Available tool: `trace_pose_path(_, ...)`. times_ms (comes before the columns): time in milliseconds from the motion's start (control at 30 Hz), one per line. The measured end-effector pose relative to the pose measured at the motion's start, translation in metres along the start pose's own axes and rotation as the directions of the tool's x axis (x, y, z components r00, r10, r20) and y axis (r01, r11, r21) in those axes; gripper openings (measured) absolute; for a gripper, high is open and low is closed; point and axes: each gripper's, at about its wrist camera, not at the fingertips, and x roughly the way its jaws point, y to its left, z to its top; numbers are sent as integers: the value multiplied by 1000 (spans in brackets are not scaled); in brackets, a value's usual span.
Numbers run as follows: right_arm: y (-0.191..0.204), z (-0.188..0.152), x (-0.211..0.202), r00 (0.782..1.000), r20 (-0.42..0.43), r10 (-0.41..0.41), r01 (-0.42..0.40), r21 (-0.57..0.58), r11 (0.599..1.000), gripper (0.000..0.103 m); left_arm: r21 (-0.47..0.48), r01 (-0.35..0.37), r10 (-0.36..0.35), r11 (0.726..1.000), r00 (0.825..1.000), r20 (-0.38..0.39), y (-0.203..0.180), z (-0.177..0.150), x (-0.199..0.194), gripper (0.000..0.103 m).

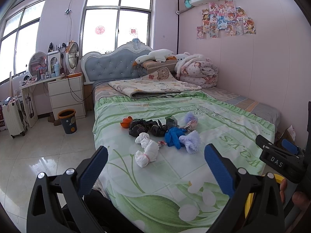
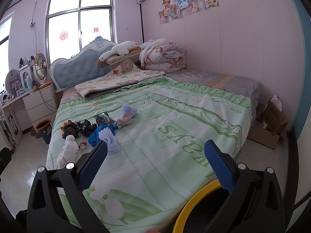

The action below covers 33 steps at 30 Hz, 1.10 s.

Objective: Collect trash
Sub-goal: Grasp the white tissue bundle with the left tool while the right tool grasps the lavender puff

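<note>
Trash lies in a loose pile on the green bed sheet (image 1: 223, 128): knotted white tissue (image 1: 146, 151), black bags (image 1: 144, 128), an orange scrap (image 1: 126, 122), a blue glove (image 1: 173, 138), two lilac foam nets (image 1: 191, 141), and a small foil wrapper (image 1: 161, 144). My left gripper (image 1: 155, 149) is open just short of the white tissue, holding nothing. My right gripper (image 2: 155, 144) is also open and empty, over bare sheet to the right of the pile (image 2: 93, 132). A yellow-rimmed container (image 2: 187, 205) sits low under the right gripper.
An orange-rimmed wastebasket (image 1: 67, 121) stands on the tile floor left of the bed, beside white drawers (image 1: 67, 95) and a suitcase (image 1: 12, 116). A cardboard box (image 2: 270, 124) sits by the wall on the right. Folded blankets (image 1: 153, 86) cover the bed's head end.
</note>
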Motion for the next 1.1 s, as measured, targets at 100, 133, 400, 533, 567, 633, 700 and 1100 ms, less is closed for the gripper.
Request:
trace_pose_path(100, 2, -1, 4, 1000, -7, 0, 0, -2, 1000, 96, -1, -3, 3, 1000, 1000, -9, 3, 3, 1, 96)
trace_pose_path(133, 3, -2, 6, 1000, -12, 2, -2, -1, 1000, 96, -1, -5, 5, 1000, 1000, -13, 4, 4, 3, 96)
trace_pose_path(400, 1, 7, 31, 995, -45, 94, -93, 20, 995, 96, -9, -11, 11, 1000, 1000, -26, 15, 7, 17, 96)
trace_pose_path(533, 10, 9, 50, 987, -71, 146, -148, -21, 989, 96, 6, -25, 25, 1000, 999, -39, 25, 12, 33, 96)
trace_pose_path(567, 13, 8, 55, 985, -74, 153, -155, -29, 987, 96, 6, -27, 28, 1000, 999, -47, 27, 13, 37, 96)
trace_pose_path(633, 17, 9, 66, 978, -92, 186, -190, -28, 981, 96, -1, -20, 20, 1000, 997, -76, 36, 17, 51, 96)
trace_pose_path(700, 21, 10, 83, 962, -135, 236, -241, -22, 970, 96, -11, -13, 12, 1000, 995, -100, 44, 19, 64, 96)
trace_pose_path(1100, 57, 17, 171, 921, -278, 273, -311, -103, 945, 96, -28, 62, -67, 998, 960, -272, 73, 0, 148, 96)
